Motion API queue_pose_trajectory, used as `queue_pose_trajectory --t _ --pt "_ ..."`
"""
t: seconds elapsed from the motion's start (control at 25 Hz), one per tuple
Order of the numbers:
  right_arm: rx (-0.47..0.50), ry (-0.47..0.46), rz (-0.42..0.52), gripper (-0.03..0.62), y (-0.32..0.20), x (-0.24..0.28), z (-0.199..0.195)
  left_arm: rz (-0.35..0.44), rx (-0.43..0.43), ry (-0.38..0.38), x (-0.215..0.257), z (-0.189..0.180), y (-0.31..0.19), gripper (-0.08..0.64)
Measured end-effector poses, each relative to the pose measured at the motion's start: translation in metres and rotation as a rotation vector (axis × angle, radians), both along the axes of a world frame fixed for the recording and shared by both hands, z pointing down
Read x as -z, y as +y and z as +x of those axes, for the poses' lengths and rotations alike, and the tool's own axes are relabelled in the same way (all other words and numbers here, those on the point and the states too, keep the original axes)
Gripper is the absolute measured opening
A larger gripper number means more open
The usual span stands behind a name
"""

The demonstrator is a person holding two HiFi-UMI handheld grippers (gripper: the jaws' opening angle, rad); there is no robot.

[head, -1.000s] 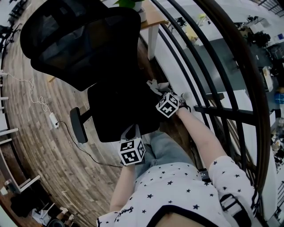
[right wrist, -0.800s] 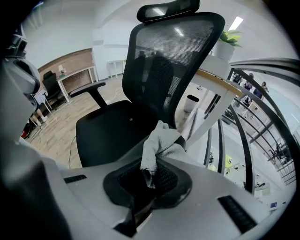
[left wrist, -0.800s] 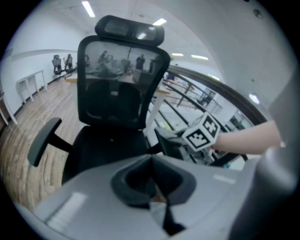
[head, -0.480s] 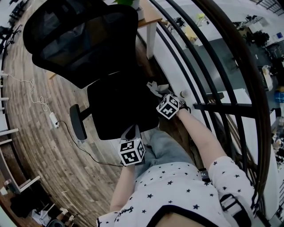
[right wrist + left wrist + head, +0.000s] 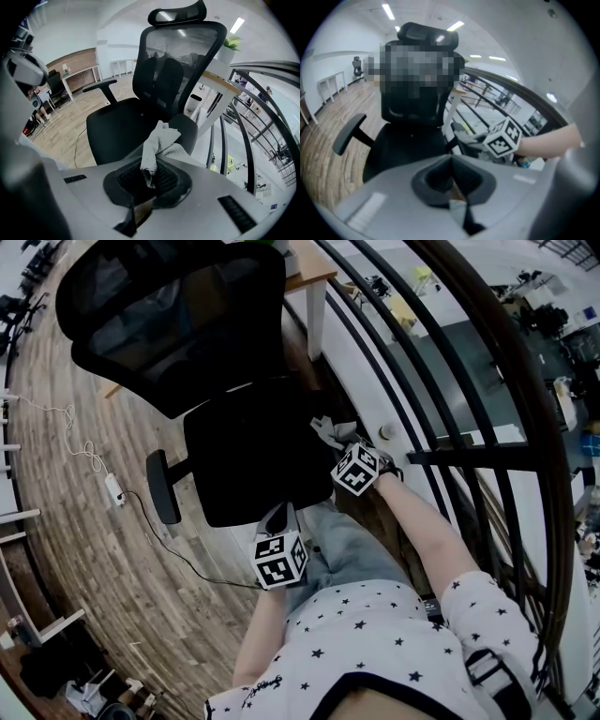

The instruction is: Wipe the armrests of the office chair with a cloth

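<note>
**A:** What sits furthest left?

**B:** The far armrest (image 5: 162, 487) of the office chair (image 5: 234, 446). It stands out past the seat's left edge, over the wood floor (image 5: 84, 568).

**A:** And the left gripper?

**B:** The left gripper (image 5: 453, 159) hangs at the seat's near edge. Its fingers are pressed together with nothing between them.

**A:** Where's the cloth?

**B:** The cloth (image 5: 159, 143) is pinched in the right gripper (image 5: 149, 176). It bunches up at the seat's right edge, by the railing-side armrest (image 5: 190, 133). I cannot tell whether it touches the pad.

**A:** And beyond that?

**B:** A black railing (image 5: 441, 381), just beside the chair, with the person's right forearm running along it.
</note>
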State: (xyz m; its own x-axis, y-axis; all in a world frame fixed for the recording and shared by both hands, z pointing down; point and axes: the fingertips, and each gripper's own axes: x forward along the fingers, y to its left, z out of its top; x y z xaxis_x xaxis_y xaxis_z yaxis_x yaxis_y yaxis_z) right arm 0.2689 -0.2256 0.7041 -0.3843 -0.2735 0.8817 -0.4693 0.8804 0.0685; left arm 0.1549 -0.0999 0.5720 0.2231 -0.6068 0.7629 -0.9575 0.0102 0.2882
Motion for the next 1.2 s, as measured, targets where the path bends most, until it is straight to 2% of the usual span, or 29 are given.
queue_pose_trajectory --t 0.64,0.8,1.2 --pt "0.001 -0.003 -0.004 0.031 0.053 0.001 0.011 0.021 0.035 0.01 0.001 0.012 0.053 0.002" --pt "0.033 -0.004 -0.007 0.031 0.068 0.0 0.012 0.022 0.044 0.007 0.0 0.013 0.066 0.002" --pt "0.049 -0.036 -0.036 0.031 0.093 0.006 0.006 0.022 0.103 0.02 -0.001 0.006 0.09 0.002"
